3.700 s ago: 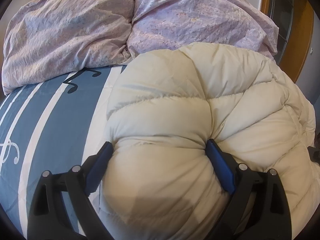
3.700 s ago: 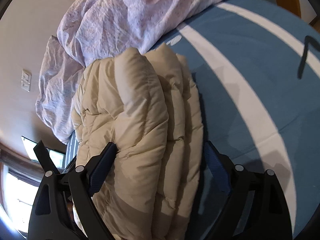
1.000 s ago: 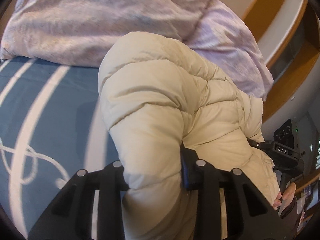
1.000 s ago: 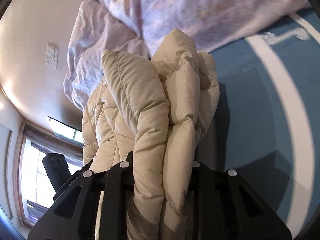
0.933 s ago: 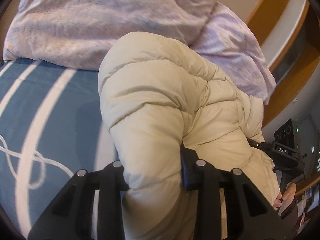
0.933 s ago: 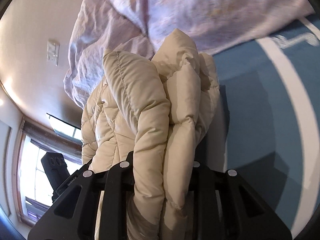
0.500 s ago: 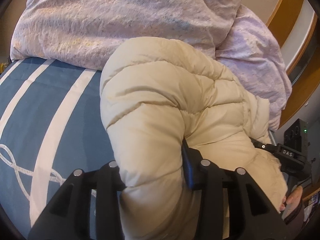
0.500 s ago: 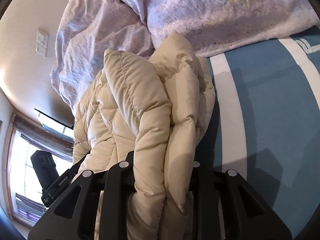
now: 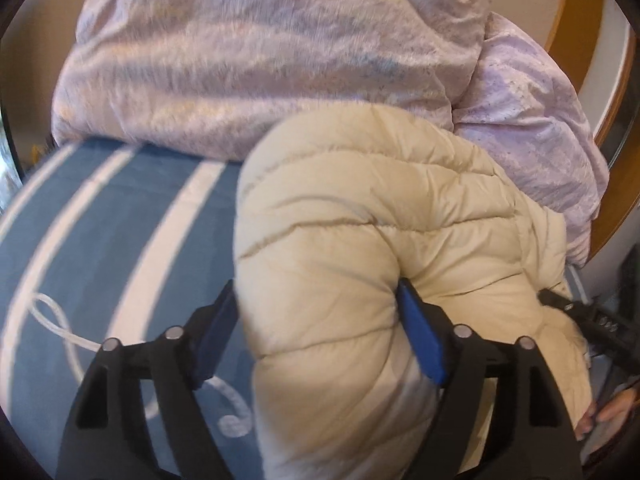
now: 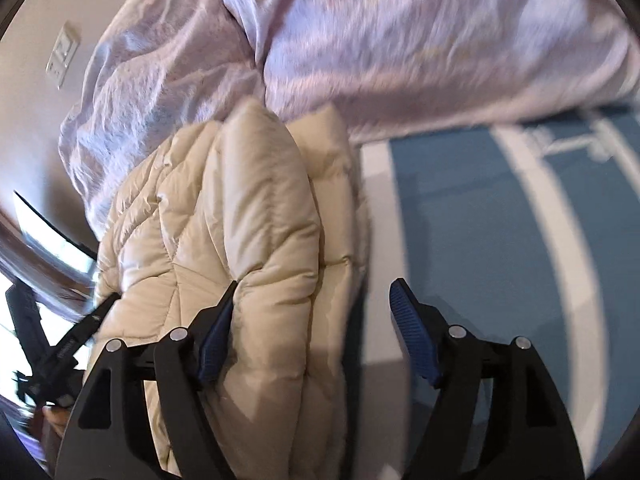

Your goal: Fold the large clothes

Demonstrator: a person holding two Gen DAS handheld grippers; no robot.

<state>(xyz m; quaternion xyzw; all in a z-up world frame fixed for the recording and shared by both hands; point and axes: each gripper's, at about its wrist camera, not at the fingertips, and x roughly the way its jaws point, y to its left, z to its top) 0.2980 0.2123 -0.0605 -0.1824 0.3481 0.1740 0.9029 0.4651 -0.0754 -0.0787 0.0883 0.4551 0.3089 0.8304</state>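
A folded cream puffer jacket (image 9: 360,240) lies in a thick bundle on the blue-and-white striped bed sheet (image 9: 120,220). My left gripper (image 9: 320,312) is open, its blue pads on either side of the jacket's near fold. In the right wrist view the jacket (image 10: 248,220) sits stacked in layers on the sheet (image 10: 500,240). My right gripper (image 10: 316,304) is open; its left pad touches the jacket's side and the right pad hangs free over the sheet.
A crumpled lilac duvet (image 9: 260,52) is heaped at the back of the bed, right behind the jacket; it also fills the top of the right wrist view (image 10: 400,40). A wooden frame (image 9: 576,12) and a wall switch (image 10: 62,58) lie beyond.
Both grippers have opened and let go of the jacket, which was pinched and held up before. The jacket now rests lower on the sheet.
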